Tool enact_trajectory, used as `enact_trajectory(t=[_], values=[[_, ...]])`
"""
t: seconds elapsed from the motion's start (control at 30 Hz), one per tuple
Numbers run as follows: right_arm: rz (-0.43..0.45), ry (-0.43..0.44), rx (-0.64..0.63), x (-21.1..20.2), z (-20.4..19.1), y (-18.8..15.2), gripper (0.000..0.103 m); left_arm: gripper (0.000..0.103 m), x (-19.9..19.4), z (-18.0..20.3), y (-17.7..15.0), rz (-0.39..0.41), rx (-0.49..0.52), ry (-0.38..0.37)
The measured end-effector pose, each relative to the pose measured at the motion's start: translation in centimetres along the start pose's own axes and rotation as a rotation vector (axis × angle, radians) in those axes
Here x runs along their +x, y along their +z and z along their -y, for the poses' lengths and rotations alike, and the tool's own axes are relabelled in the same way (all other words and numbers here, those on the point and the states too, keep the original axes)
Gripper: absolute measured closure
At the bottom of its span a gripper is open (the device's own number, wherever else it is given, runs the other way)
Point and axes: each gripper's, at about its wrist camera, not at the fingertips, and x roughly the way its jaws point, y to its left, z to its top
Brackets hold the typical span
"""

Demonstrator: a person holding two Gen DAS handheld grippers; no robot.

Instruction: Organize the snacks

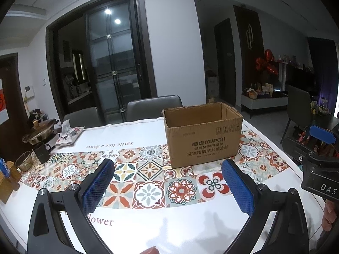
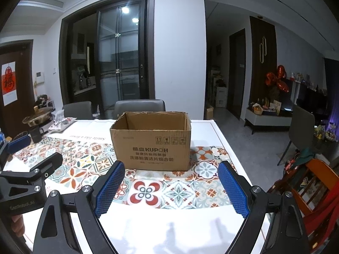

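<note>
**Holding both grippers spread before the empty-looking box**

Facing the cardboard box (image 1: 203, 134), we hold the left gripper (image 1: 169, 188) and the right gripper (image 2: 170, 187) low over the table (image 1: 169, 228), each with its blue pads well apart and nothing between them. We see the box standing upright on the patterned tile band of the tablecloth (image 1: 148, 182), its top flaps open and its printed side turned toward us; it sits beyond both grippers, apart from the pads. From the left wrist view the box lies ahead and to the right, and the right gripper shows at the frame's right edge beside it. From the right wrist view the box lies straight ahead, with the left gripper at the frame's left edge. We cannot see any snacks on the cloth around the box, and its inside floor is hidden from us. Behind the box stand two grey chairs (image 2: 139, 106). Far to the left of the box, at the table's edge, rest a metal pot (image 1: 40, 132), a floral tissue pouch (image 1: 70, 136), a black mug (image 1: 42, 152) and a small glass bowl (image 1: 24, 160)
</note>
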Motion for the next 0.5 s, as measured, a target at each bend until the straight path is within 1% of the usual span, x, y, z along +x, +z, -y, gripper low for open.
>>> enact_trajectory(t=[0.5], values=[[-0.001,-0.012,-0.011,0.03,0.0,-0.2,0.013,0.0,0.15,0.02,-0.36,-0.016,-0.003,0.003]])
